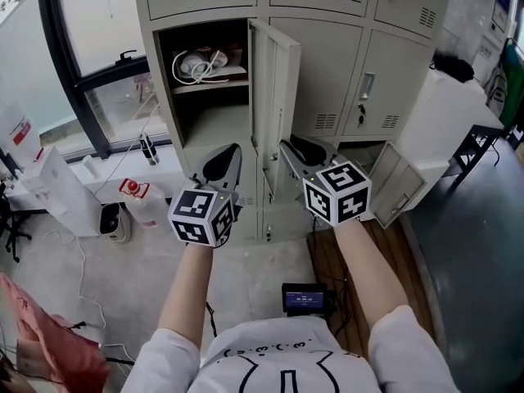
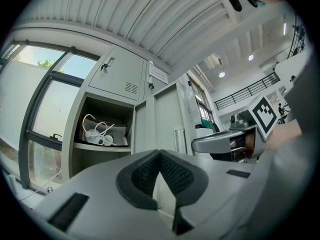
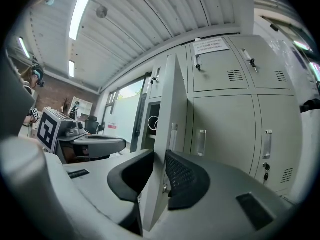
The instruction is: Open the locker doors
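Right gripper (image 3: 159,155) seemingly tight on locker door (image 3: 172,94)

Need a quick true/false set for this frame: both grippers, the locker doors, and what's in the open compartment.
1. The right gripper has its jaws closed on the edge of the open locker door. True.
2. The left gripper grips that door too. False: its jaws are together with nothing between them, short of the lockers.
3. The open compartment holds nothing. False: white cords lie on its shelf.
4. The middle locker door, just right of the open one, is closed. True.
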Available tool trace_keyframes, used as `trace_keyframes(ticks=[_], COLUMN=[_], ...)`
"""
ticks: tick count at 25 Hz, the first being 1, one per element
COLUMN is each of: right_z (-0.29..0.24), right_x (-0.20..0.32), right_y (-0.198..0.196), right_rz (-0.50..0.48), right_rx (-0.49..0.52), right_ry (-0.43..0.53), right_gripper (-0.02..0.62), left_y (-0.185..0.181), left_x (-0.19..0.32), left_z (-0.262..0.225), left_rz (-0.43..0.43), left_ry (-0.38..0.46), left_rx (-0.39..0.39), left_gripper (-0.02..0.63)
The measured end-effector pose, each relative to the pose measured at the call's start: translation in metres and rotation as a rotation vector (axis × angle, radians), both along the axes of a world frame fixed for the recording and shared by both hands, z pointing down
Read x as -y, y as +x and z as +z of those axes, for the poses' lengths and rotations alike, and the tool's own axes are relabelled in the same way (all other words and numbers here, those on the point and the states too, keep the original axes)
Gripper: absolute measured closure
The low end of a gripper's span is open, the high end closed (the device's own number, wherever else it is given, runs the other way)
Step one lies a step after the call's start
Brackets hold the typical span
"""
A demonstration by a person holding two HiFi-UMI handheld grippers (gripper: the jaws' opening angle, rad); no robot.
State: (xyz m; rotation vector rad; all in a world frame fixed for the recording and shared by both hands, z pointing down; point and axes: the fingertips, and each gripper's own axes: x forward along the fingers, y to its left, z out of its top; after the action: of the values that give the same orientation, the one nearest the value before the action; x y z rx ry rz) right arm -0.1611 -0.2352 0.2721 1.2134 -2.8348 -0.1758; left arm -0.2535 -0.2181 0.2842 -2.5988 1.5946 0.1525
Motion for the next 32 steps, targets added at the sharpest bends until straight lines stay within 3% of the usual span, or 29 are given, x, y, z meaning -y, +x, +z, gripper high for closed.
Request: trace_keyframes(ticks=[10, 21, 26, 32], right_z=[-0.005, -0.027, -0.036, -0.053], right_x=[-0.012, -0.034, -0.047, -0.057], right_y=[0.002, 0.021, 0.035, 0.060], right_rz=[0.115, 0.226, 0.267, 0.329], right_rx=[0.029, 0.046, 0.056, 0.053], right_ry=[0.003, 0.049, 0.064, 0.094], right_gripper=[0.503, 0.503, 0.524, 0.526], left_y=[0.011, 0.047, 0.077, 0.119], left_x=[-0.019, -0.040, -0.053, -0.066], left_z=[-0.020, -0.035, -0.047, -0.059], left_rz=[0.130, 0.293, 0.381, 0.500], left_ry=[0.034, 0.054, 0.062, 0.086], left_rx=[-0.016, -0.011, -0.031, 0.015], left_gripper=[0.600, 0.601, 0.601, 0.601])
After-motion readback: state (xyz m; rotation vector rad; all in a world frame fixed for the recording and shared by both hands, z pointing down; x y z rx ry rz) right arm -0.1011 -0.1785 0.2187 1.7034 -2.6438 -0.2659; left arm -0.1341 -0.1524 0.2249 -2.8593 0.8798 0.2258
